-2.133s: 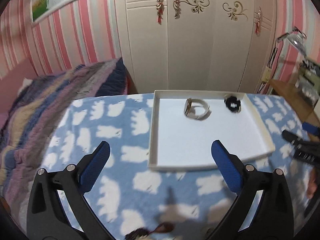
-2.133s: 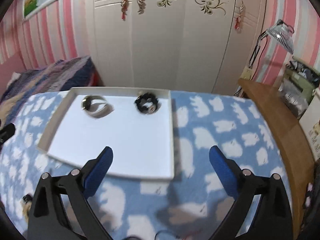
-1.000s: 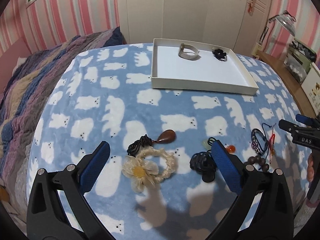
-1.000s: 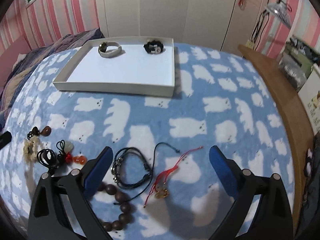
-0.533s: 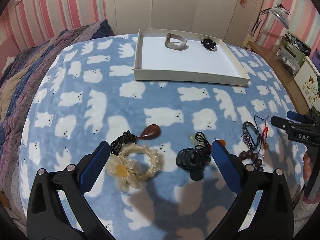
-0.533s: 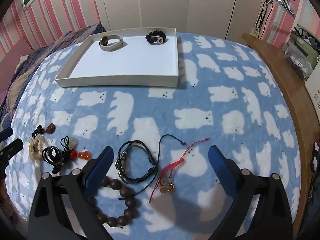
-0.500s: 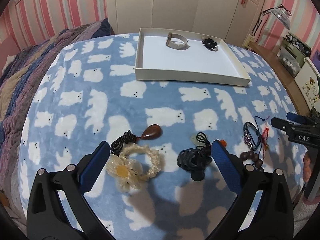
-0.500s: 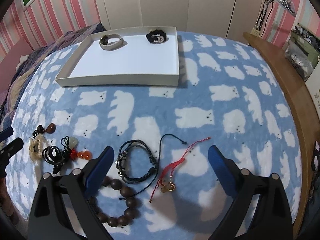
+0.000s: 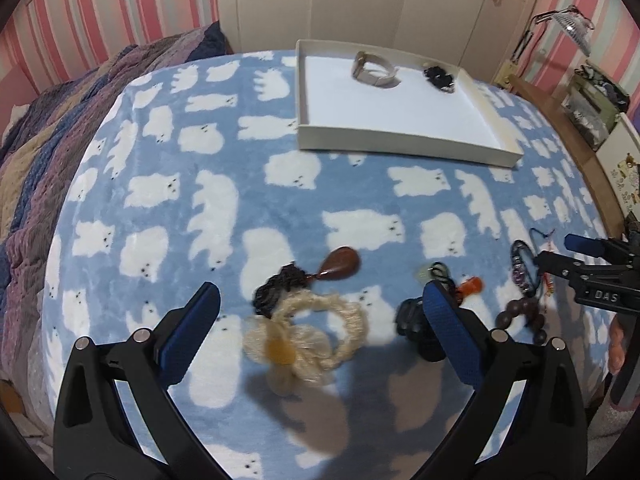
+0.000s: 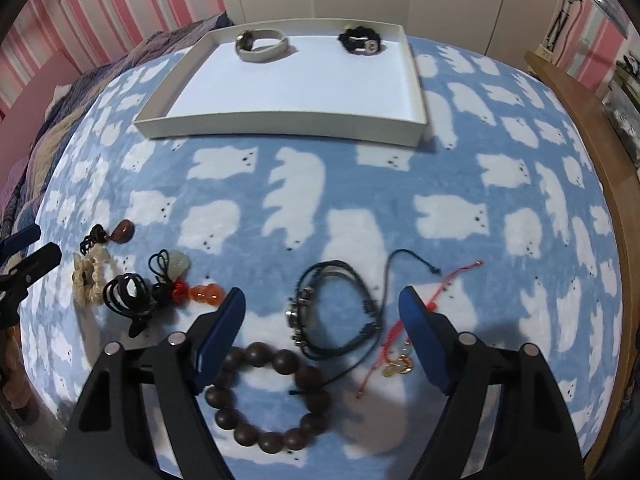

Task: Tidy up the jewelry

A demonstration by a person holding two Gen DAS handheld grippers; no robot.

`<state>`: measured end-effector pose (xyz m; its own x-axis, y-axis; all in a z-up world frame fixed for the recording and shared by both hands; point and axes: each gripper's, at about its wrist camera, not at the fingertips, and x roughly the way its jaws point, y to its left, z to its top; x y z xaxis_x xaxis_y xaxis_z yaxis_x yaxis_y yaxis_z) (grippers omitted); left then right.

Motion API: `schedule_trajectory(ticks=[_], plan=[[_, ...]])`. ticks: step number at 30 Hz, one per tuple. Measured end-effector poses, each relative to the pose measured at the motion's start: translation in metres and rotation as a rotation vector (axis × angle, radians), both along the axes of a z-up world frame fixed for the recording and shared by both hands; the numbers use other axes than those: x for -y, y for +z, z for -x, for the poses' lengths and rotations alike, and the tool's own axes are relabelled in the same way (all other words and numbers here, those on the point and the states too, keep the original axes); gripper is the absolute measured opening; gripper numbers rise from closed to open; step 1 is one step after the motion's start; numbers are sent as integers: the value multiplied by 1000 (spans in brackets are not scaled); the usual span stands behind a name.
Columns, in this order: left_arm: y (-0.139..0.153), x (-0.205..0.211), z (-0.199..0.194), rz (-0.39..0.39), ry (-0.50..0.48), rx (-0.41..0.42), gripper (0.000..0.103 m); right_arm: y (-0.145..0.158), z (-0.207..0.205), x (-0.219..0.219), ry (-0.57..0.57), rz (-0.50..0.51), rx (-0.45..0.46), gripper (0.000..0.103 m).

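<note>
A: Biggest change: both views have tipped down from the wardrobe and white tray (image 10: 280, 122) to the loose jewelry on the blue blanket (image 10: 400, 184). Tray only holds a beige watch (image 10: 262, 45) and a black bracelet (image 10: 360, 43) at its far end; everything else is still to sort, so I'd call this the start of the next pick.

B: Claws?

A: Right gripper (image 10: 322, 308) has just been closing but is still wide, empty, touching nothing. It hangs over the black cord bracelet (image 10: 336, 312), with the wooden bead bracelet (image 10: 268, 396) just below and the red string charm (image 10: 400, 344) by its right finger.

B: Left?

A: Left gripper (image 9: 316, 308) spread wide, empty, over the cream flower scrunchie (image 9: 308, 340). Brown pendant (image 9: 340, 266) just beyond, black hair tie (image 9: 416, 322) at its right finger.
</note>
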<state>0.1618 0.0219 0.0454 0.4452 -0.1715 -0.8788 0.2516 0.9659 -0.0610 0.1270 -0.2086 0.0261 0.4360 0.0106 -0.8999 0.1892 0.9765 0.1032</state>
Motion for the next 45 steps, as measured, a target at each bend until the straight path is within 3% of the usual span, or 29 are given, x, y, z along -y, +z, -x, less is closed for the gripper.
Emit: schedule_trajectory(ticks=[5, 13, 21, 30, 34, 38, 45], plan=[[-6, -10, -6, -6, 22, -21, 100, 8, -2, 7, -18, 12, 2, 79], [-8, -4, -12, -7, 5, -45, 100, 3, -3, 19, -48, -51, -31, 78], [-12, 3, -20, -4, -43, -87, 90, -5, -16, -14, 43, -81, -104, 61], [-27, -1, -34, -7, -54, -151, 87, -4, -40, -53, 164, -77, -184, 60], [-35, 1, -37, -16, -72, -166, 75, -8, -48, -63, 187, -71, -202, 59], [-42, -5, -42, -13, -69, -186, 71, -14, -56, -72, 214, -77, -232, 51], [-44, -9, -45, -22, -74, -180, 70, -17, -64, -84, 246, -97, -239, 47]])
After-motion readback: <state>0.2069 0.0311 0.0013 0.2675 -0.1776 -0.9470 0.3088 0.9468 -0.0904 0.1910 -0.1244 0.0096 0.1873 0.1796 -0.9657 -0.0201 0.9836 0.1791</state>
